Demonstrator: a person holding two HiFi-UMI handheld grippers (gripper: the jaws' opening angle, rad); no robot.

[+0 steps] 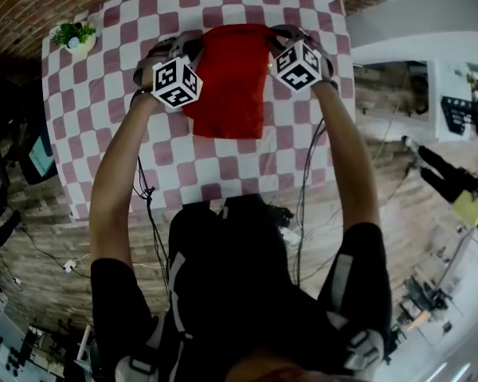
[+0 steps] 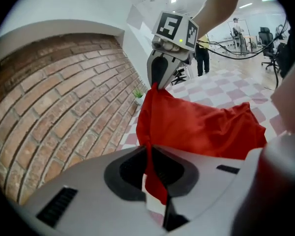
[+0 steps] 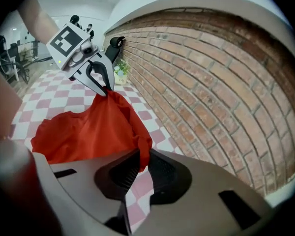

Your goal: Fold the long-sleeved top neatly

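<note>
Here left tongs (image 2: 148, 154) and right tongs (image 3: 141, 156) pinch one red top (image 1: 233, 82)

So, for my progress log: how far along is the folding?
Done: the red fabric long-sleeved top already looks narrowed to a strip. In hand: left gripper and right gripper each pinch a raised far corner. Left: folding it over and laying flat.

Head view overhead, gripper views close, opposed, sharing red top (image 2: 196, 127)
</note>
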